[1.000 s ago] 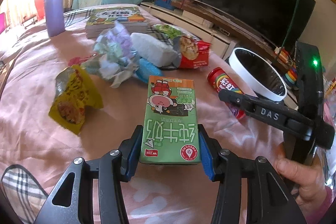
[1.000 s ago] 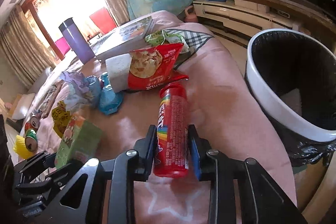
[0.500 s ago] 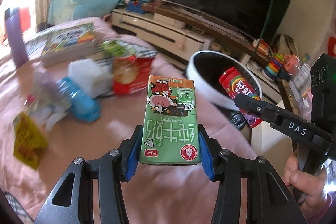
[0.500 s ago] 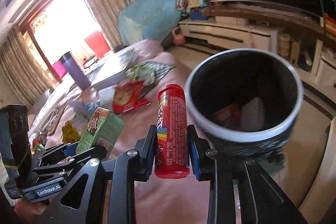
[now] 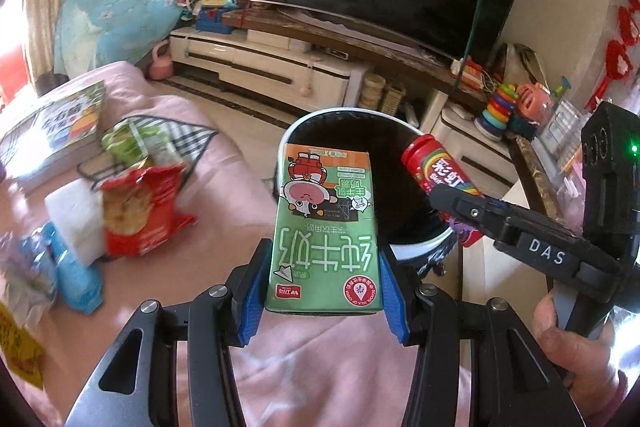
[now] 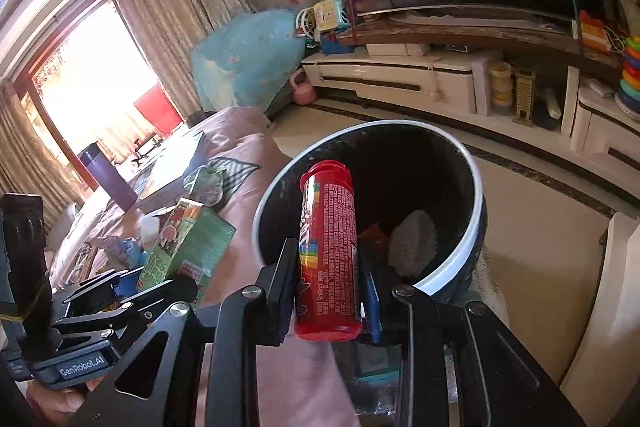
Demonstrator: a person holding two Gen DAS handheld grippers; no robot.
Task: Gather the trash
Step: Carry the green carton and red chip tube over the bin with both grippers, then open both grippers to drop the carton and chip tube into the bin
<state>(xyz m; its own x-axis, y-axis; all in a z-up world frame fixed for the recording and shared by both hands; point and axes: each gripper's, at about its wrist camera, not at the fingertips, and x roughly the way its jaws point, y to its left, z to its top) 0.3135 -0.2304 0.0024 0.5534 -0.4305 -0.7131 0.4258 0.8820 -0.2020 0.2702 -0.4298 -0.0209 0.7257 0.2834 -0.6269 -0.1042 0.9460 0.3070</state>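
Note:
My left gripper [image 5: 323,291] is shut on a green milk carton [image 5: 325,227] and holds it in the air at the near rim of the white-rimmed black trash bin [image 5: 320,115]. My right gripper [image 6: 327,291] is shut on a red candy tube [image 6: 328,251] and holds it over the bin's near edge [image 6: 280,183]. The tube [image 5: 436,175] and the right gripper show at the right of the left wrist view. The carton [image 6: 188,247] shows at the left of the right wrist view. The bin holds a white piece and an orange scrap.
On the pink bed cover [image 5: 224,163] lie a red snack bag [image 5: 140,211], a white tissue pack [image 5: 76,219], a blue wrapper [image 5: 76,279], a green bag [image 5: 136,143] and books [image 5: 60,123]. A TV stand [image 6: 440,79] runs behind the bin.
Both grippers have lifted off the bed and swung right toward the bin with their loads. The bin has come closer, and the tube is now over its rim.

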